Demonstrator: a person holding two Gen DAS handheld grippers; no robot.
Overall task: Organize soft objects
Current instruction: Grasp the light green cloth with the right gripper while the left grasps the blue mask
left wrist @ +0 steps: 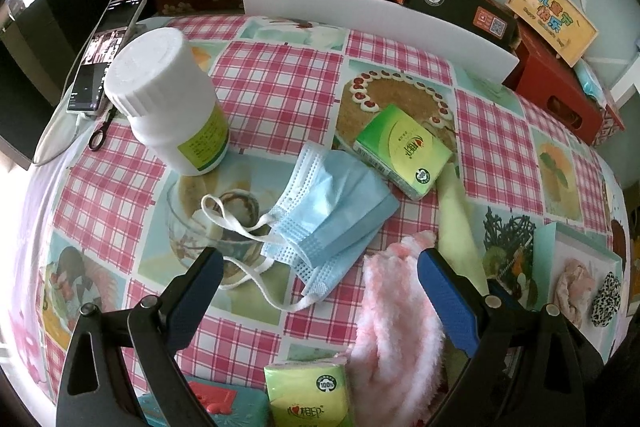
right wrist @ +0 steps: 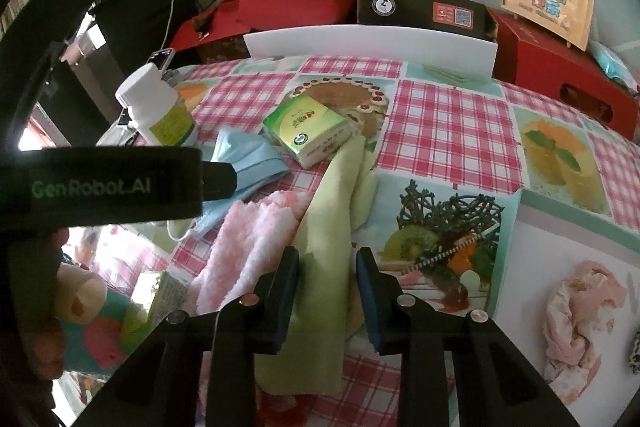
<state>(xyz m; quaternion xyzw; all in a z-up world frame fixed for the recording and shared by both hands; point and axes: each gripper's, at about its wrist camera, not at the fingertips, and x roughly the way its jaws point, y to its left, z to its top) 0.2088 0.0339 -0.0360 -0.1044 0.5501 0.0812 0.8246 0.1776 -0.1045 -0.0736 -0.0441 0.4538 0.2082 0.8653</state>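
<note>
Here, your right gripper (right wrist: 327, 259) points down over yellow-green cloth (right wrist: 324, 227), jaws narrowed, cloth lying between them; pad contact cannot be told. Cloth stretches from green tissue pack (right wrist: 306, 129) toward you, beside pink fluffy towel (right wrist: 248, 247). Your left gripper (left wrist: 320, 267) hangs wide, nothing gripped, blue face mask (left wrist: 332, 215) under it, towel at its right finger. White bottle (left wrist: 168, 95) upright nearby on checked tablecloth (left wrist: 280, 75).
</note>
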